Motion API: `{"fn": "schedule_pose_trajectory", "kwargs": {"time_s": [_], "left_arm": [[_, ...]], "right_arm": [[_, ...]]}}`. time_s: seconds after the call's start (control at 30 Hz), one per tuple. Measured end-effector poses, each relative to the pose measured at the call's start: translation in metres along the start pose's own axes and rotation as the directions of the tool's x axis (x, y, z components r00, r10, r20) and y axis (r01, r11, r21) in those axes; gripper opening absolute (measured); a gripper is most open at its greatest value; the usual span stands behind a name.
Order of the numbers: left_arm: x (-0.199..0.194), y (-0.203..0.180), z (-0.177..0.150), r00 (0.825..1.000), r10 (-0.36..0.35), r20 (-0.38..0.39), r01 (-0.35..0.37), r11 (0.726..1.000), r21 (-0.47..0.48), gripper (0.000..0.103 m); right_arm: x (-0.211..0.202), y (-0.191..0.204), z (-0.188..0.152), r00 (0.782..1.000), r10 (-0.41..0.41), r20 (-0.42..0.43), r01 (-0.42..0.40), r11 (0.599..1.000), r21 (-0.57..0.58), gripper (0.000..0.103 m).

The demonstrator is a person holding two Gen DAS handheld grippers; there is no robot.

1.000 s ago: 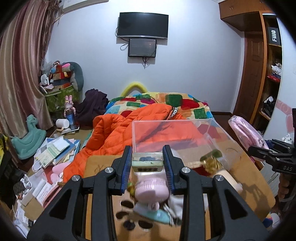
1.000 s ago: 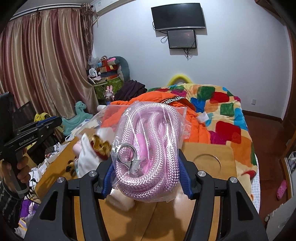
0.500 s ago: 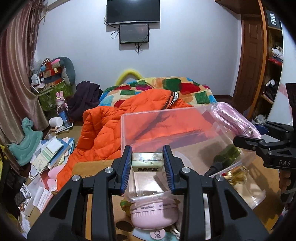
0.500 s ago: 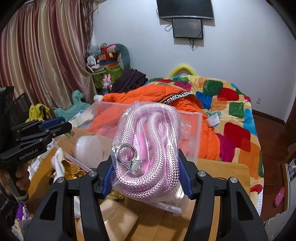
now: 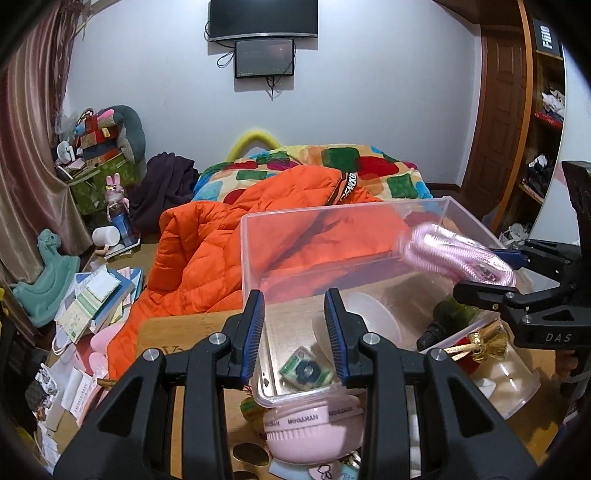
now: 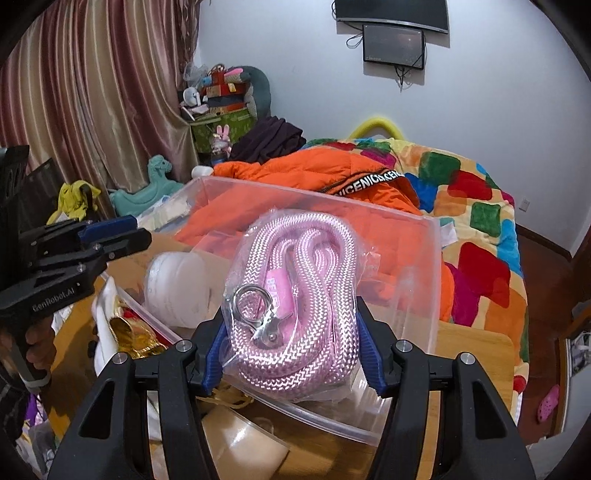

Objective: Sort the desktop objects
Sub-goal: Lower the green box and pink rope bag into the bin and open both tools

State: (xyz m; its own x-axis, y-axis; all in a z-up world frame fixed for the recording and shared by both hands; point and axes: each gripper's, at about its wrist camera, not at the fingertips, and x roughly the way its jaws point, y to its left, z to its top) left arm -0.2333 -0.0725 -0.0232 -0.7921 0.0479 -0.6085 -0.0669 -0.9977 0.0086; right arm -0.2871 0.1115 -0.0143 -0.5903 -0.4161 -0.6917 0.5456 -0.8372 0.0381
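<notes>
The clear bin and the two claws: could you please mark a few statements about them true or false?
1. The left claw grips the green tin. False: the tin lies inside the clear bin, and the claw above it is empty.
2. The bagged pink rope sits between the right claw's pads. True, though its jaws are opening.
3. The clear bin stands on the bed. False: it stands on the wooden table.
4. A small screen hangs below the TV. True.
</notes>
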Motion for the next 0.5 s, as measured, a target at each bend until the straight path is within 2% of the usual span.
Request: {"fn": "schedule_pose_trajectory", "kwargs": {"time_s": [0.23, 0.5], "left_arm": [[0.009, -0.005, -0.002, 0.999, 0.0, -0.036, 0.002, 0.999, 0.033, 0.033], [0.009, -0.013, -0.005, 0.997, -0.025, -0.068, 0.031, 0.996, 0.082, 0.034]], "right_arm": [[0.004, -0.006, 0.001, 0.999, 0.01, -0.049, -0.01, 1.0, -0.001, 0.059], [0.008, -0.001, 0.007, 0.991, 0.008, -0.137, -0.022, 0.995, -0.101, 0.059]]}}
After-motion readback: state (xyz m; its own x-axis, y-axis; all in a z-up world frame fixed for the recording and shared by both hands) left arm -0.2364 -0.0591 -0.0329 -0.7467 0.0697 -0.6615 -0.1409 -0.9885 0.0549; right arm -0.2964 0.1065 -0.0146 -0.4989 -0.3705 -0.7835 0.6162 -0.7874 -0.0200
